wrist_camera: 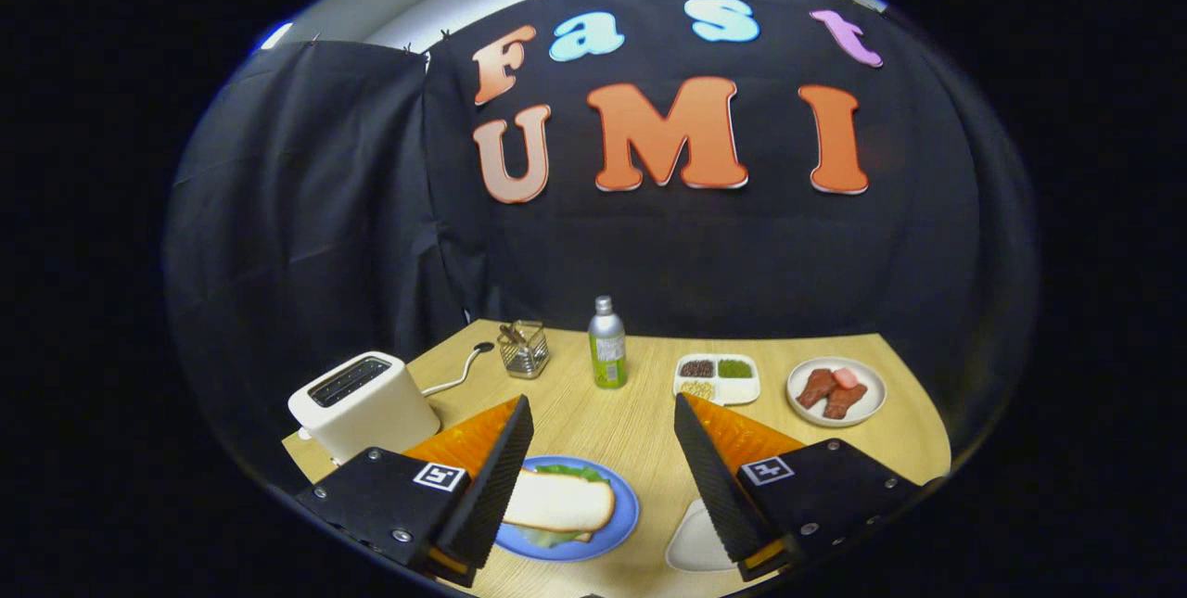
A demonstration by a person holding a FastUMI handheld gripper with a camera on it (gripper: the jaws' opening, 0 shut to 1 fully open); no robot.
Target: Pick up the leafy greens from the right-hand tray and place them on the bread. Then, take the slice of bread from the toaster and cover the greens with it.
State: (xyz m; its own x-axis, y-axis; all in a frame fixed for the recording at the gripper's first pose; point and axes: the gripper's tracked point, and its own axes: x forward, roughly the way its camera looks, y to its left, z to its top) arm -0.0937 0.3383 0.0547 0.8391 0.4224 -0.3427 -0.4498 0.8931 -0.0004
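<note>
- The claw (603,450) is spread wide and grips nothing; its two fingers stand well apart above the desk (640,422).
- Between the fingers, nearer the left one, lies a blue plate (623,515) with the sandwich on it.
- The top bread (561,501) lies flat across the plate, and the greens (570,470) peek out beyond it and from under its near edge, so the greens look covered already.
- Judged from this, both steps of the task seem done: the bread sits as a lid, and the claw's wide, empty stance suits a release rather than a grasp.
- The left finger hides the plate's near-left part, so whether the slice lies square over the lower one cannot be told.
- The toaster (363,403) stands just beyond the left finger at the desk's left edge; its slots look dark, with no slice rising from them, which fits the bread having gone to the plate.
- A white tray (695,533) lies just inside the right finger, partly hidden by it; what shows of it is bare, as it would be once the greens are taken.
- Further off stand a wire basket (524,349), a bottle (607,344), a divided dish (716,379) and a plate of meat (836,391), all well beyond the fingers and apart from the sandwich.
</note>
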